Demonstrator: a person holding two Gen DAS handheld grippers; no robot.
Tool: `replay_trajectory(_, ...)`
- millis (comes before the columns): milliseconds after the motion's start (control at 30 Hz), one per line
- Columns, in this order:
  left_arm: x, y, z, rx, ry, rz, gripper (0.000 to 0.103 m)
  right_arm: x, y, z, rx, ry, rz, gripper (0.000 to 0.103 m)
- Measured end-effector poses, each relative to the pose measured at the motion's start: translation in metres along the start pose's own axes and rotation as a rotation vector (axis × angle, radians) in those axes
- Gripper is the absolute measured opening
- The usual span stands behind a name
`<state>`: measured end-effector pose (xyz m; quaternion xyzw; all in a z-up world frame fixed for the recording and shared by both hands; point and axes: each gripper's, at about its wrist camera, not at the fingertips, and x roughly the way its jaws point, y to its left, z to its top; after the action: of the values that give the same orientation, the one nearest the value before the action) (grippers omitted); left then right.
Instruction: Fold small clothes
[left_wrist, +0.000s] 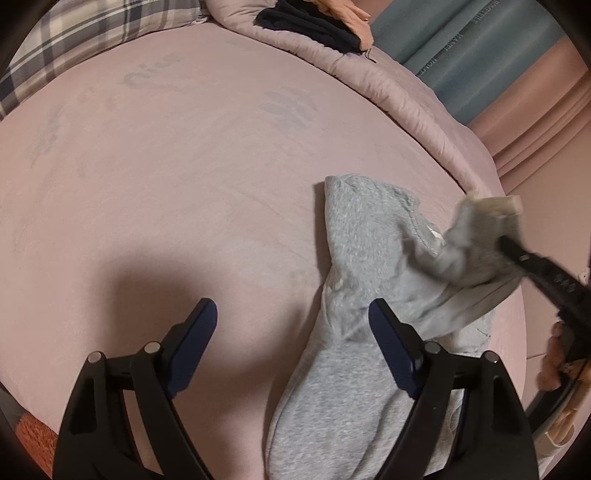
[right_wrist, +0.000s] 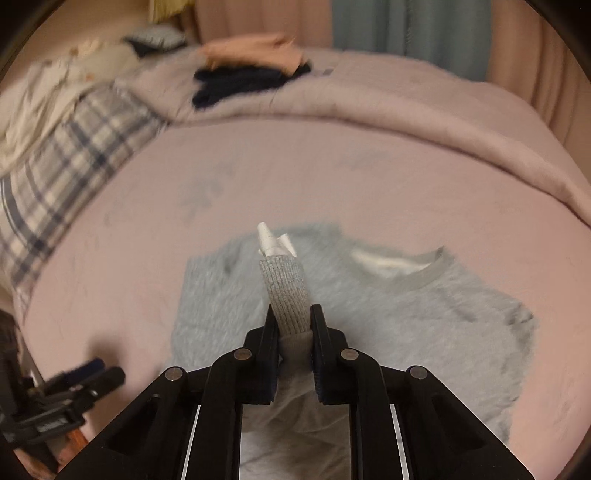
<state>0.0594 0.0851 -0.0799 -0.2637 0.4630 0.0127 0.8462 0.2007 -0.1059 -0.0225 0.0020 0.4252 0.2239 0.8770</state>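
A small grey sweatshirt (right_wrist: 424, 317) lies on the pink bed sheet (right_wrist: 295, 177), its neck opening with a white inside label facing away. My right gripper (right_wrist: 293, 314) is shut on the sweatshirt's ribbed sleeve cuff (right_wrist: 286, 291) and holds it lifted above the body of the garment. In the left wrist view the sweatshirt (left_wrist: 354, 288) lies to the right, and the right gripper (left_wrist: 517, 254) holds the raised sleeve at its edge. My left gripper (left_wrist: 291, 314) is open and empty, just above the sheet (left_wrist: 166, 177), with its right finger over the sweatshirt's lower part.
A folded pink duvet (right_wrist: 406, 110) lies along the far side of the bed, with a stack of dark and peach clothes (right_wrist: 251, 74) on it. A plaid pillow (right_wrist: 74, 155) lies at the left. Curtains (left_wrist: 498, 55) hang beyond the bed.
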Motion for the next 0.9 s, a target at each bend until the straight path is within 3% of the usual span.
replay_trajectory(133, 0.005, -0.012, 0.005, 0.031, -0.001, -0.002, 0.083, -0.033, -0.031, 0.005, 0.069, -0.112, -0.006, 0.016)
replay_trajectory(300, 0.017, -0.026, 0.011, 0.058, 0.012, -0.004, 0.083, -0.045, -0.074, -0.003, 0.150, -0.170, -0.026, 0.016)
replay_trajectory(667, 0.047, -0.051, 0.018, 0.117, 0.053, 0.012, 0.083, 0.014, -0.133, -0.068, 0.298, -0.003, -0.084, 0.016)
replay_trajectory(900, 0.064, -0.064, 0.024, 0.153, 0.070, 0.038, 0.083, 0.022, -0.154, -0.101, 0.385, 0.044, -0.069, 0.016)
